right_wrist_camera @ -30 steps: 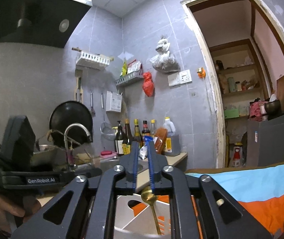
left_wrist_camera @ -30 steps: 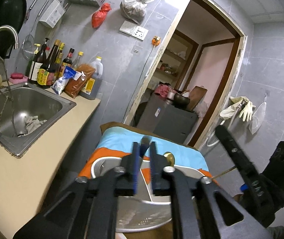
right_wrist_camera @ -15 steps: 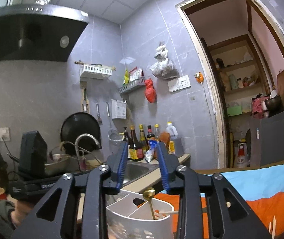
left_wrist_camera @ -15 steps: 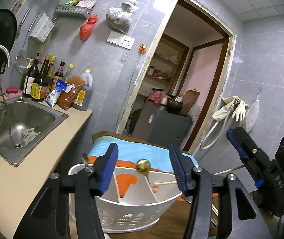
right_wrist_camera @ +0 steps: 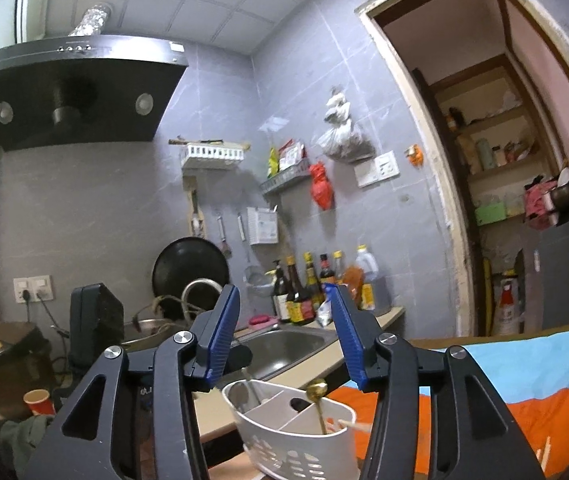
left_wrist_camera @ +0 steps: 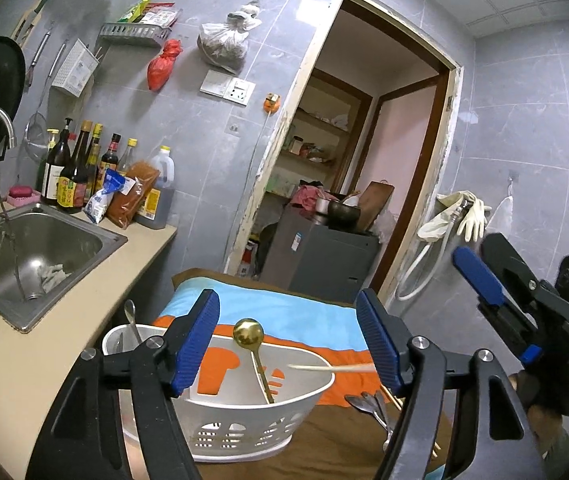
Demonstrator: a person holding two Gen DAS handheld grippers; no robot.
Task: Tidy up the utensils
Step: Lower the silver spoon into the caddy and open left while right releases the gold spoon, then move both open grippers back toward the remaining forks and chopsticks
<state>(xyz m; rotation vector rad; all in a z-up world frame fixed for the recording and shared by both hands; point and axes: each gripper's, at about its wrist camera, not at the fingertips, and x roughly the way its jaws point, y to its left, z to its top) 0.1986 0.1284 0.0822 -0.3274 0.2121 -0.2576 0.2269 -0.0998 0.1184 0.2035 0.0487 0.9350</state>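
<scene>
Standing in the caddy (left_wrist_camera: pixel 244 432) — gold spoon (left_wrist_camera: pixel 249 334), beyond the opening hand-held gripper (left_wrist_camera: pixel 290 344).

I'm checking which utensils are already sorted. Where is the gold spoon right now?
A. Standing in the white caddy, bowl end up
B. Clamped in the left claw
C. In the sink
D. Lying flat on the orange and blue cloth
A. The gold spoon stands handle-down in the white caddy, its round bowl above the rim, and neither opening claw touches it.
</scene>
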